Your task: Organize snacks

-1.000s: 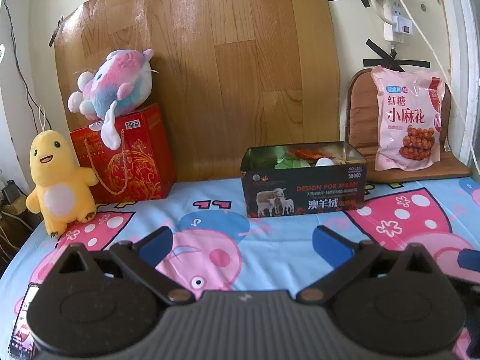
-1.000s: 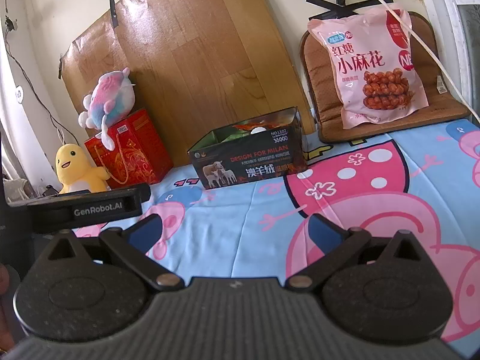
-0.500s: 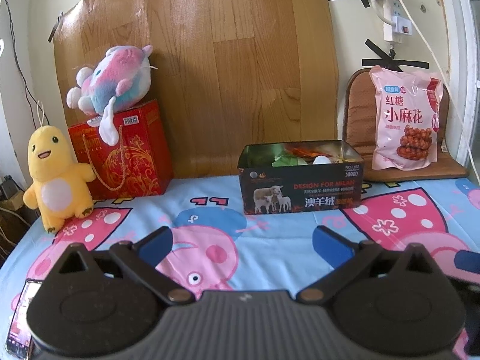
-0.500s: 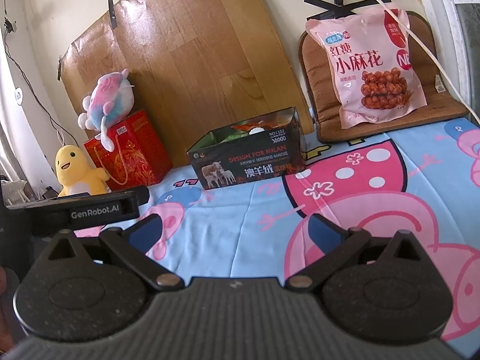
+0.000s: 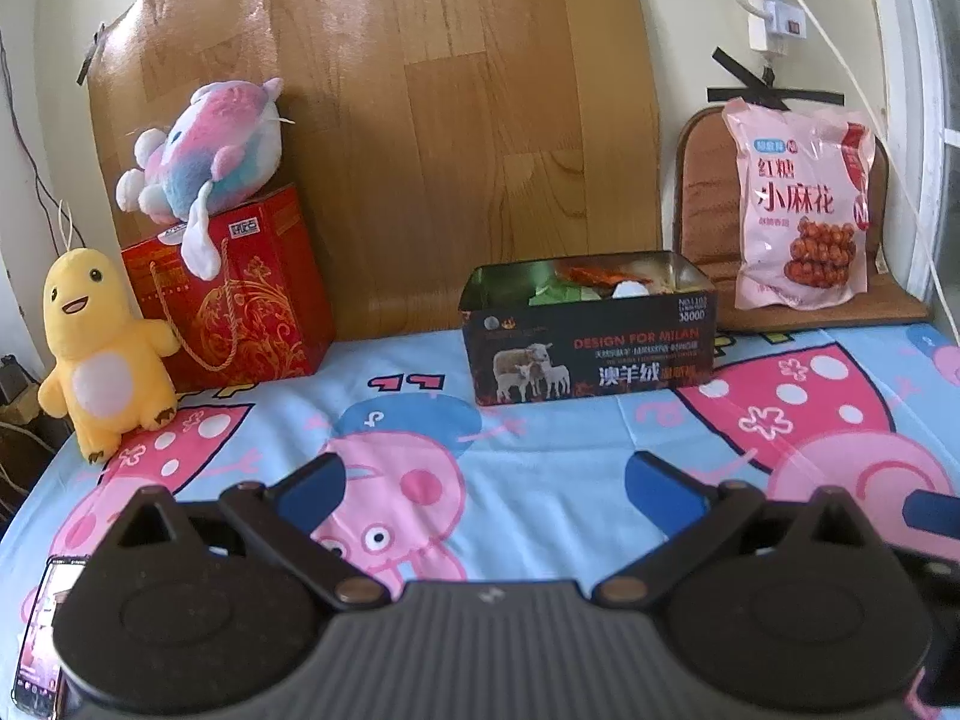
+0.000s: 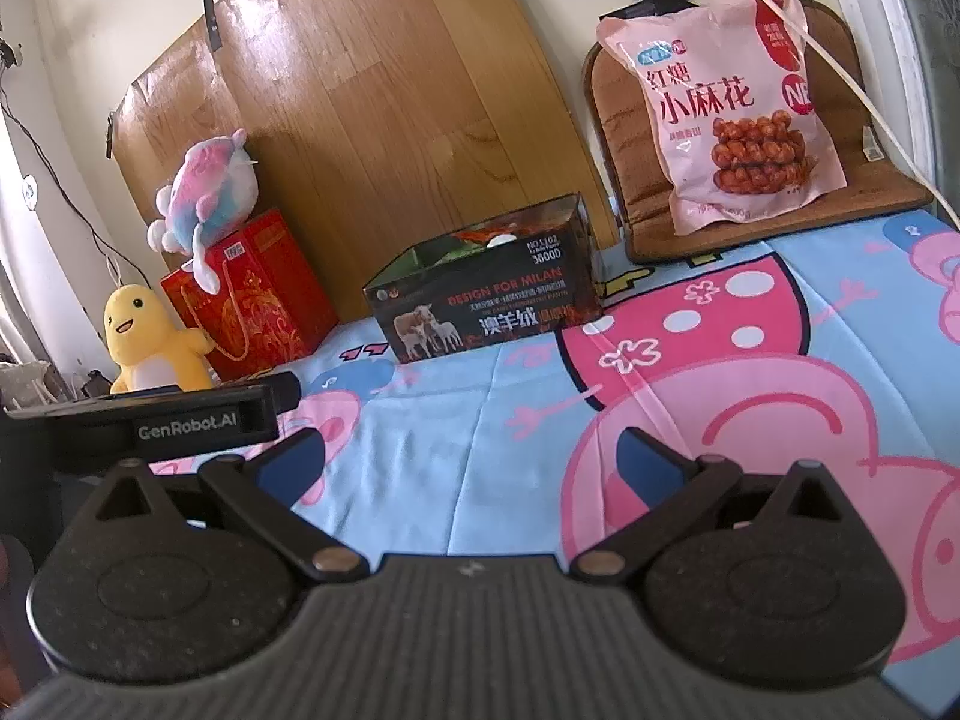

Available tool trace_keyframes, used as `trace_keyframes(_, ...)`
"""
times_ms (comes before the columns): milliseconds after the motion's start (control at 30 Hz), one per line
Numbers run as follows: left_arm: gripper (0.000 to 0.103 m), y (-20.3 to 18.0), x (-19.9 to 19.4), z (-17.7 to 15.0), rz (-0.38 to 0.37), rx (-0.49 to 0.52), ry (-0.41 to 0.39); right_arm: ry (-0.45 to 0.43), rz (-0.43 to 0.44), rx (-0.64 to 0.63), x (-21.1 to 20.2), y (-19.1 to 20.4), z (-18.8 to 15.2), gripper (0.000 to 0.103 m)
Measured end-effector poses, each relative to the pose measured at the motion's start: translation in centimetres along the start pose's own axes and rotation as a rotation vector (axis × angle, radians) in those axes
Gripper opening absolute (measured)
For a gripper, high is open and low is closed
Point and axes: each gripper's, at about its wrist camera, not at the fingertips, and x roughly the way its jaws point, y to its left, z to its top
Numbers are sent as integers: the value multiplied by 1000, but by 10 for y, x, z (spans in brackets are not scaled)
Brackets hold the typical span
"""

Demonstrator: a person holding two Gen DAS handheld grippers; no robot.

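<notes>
Both the left gripper (image 5: 483, 474) and right gripper (image 6: 471, 453) hover empty over the bed sheet (image 5: 540, 456), jaws apart. The box (image 5: 591, 333) already holds snacks; the pink snack bag (image 6: 729, 102) leans on the cushion (image 6: 624, 96) behind (seemingly the only 1 left), so a reach comes next. Since 1 second ago, both grippers have barely shifted.

A home bedroom: cartoon bedsheet (image 5: 540, 450), plush toys (image 5: 102, 354), wall cables.
</notes>
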Motion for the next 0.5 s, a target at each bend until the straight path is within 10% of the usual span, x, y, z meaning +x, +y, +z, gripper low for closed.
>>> trace_keyframes(500, 103, -4, 11, -5, -59, 0, 14, 19, -13, 18, 7, -8, -3, 103)
